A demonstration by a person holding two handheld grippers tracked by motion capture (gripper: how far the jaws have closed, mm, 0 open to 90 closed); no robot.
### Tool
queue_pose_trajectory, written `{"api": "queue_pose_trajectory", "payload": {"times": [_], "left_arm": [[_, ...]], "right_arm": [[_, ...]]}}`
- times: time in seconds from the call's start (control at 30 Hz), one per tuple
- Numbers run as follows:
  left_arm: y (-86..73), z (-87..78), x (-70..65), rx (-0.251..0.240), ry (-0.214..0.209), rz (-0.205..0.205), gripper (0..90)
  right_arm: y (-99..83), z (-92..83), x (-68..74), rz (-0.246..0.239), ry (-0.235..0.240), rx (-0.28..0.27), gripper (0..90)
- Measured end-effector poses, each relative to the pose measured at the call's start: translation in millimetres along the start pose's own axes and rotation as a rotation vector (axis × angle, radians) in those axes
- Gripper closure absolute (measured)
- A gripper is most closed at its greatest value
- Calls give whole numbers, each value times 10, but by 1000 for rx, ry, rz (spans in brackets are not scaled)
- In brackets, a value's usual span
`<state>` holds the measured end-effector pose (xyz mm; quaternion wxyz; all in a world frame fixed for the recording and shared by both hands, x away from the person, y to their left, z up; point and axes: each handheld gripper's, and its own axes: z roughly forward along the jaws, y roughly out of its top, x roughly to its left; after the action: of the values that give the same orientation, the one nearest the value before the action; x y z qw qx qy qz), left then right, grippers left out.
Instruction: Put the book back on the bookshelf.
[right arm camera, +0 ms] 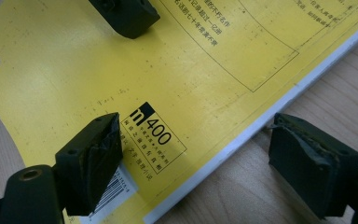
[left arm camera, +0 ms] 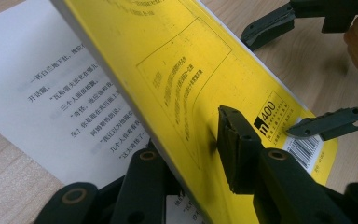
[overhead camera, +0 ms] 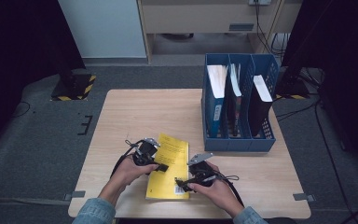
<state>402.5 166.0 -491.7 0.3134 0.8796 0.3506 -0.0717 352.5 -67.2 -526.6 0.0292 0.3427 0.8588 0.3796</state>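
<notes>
A yellow paperback book (overhead camera: 170, 163) lies on the wooden table (overhead camera: 135, 112) near its front edge. My left gripper (overhead camera: 161, 166) reaches in from the book's left side. In the left gripper view it (left arm camera: 186, 140) is shut on the lifted yellow cover (left arm camera: 177, 70), one jaw on top and one beneath, and a white printed page (left arm camera: 37, 93) shows under the cover. My right gripper (overhead camera: 179, 183) stands open at the book's near right corner. In the right gripper view it (right arm camera: 198, 135) straddles the book's (right arm camera: 121, 70) edge, one jaw by the barcode and the other over bare wood.
A blue three-slot file rack (overhead camera: 240, 140) with upright books stands at the table's back right, close to the yellow book's far corner. Bare wood stretches across the table's back left. A yellow-and-black striped stand base (overhead camera: 72, 86) sits on the floor beyond the left side.
</notes>
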Motion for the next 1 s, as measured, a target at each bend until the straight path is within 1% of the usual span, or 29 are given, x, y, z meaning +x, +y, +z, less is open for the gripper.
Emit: {"api": "queue_pose_trajectory", "payload": {"times": [0.3,0.37,0.4,0.47,0.53,0.57,0.63,0.7,0.9,0.93,1.0], "left_arm": [[18,-17,-14,-1,0,14,753],[21,-21,-26,-4,2,20,763],[24,-22,-27,-7,1,15,765],[26,-30,-28,-9,-2,16,773],[28,-38,-37,-11,0,23,778],[31,-44,-40,-10,-2,28,780],[29,-50,-43,-21,-6,26,786],[24,-62,-48,-29,-6,33,790],[12,-118,-57,-49,-10,41,812],[10,-131,-58,-52,-10,40,815],[6,-146,-67,-58,-9,44,819]], "right_arm": [[3,9,-2,-4,-1,-1,163],[5,9,-3,-3,-2,0,154],[7,11,-2,-1,-4,1,146],[15,20,-7,-4,-6,5,125],[19,28,-11,-3,-4,1,110],[23,35,-14,-14,0,4,98],[37,46,-21,-10,8,6,77],[50,59,-25,-31,16,22,58],[71,50,-102,-26,55,22,65],[75,49,-110,-16,58,20,69],[84,53,-127,-16,65,20,71]]}}
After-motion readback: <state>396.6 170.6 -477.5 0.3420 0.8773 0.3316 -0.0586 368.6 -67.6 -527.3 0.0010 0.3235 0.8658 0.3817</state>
